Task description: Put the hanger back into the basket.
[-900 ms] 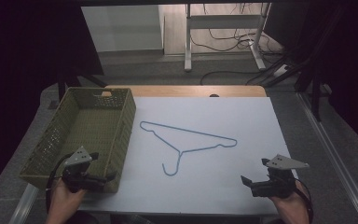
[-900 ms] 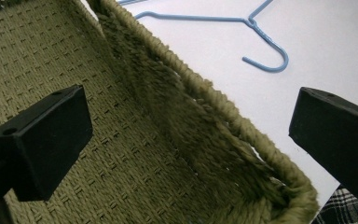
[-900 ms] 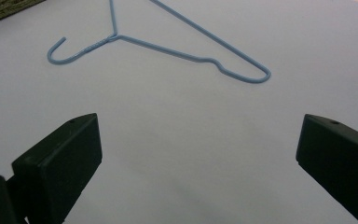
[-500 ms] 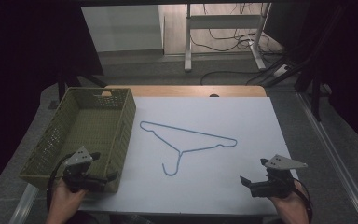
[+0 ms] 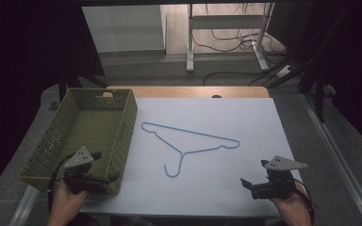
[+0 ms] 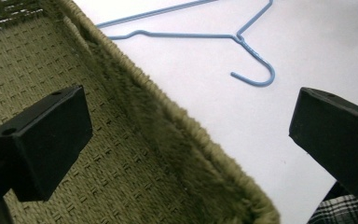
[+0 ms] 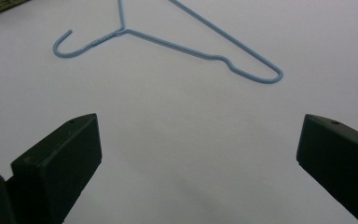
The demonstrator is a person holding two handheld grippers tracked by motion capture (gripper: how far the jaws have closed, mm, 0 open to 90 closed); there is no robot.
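Mid-table from above, the blue hanger lies flat beside the basket; your left gripper and right gripper gape empty. Through both gripper views, thin wire could slip your pinch.

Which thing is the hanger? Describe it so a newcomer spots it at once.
Start at the white tabletop and find the olive woven basket along its left side. Just right of that basket, lying flat in the middle of the white surface, is the hanger. It is the one thin light-blue wire triangle, its hook curling toward the person's edge.
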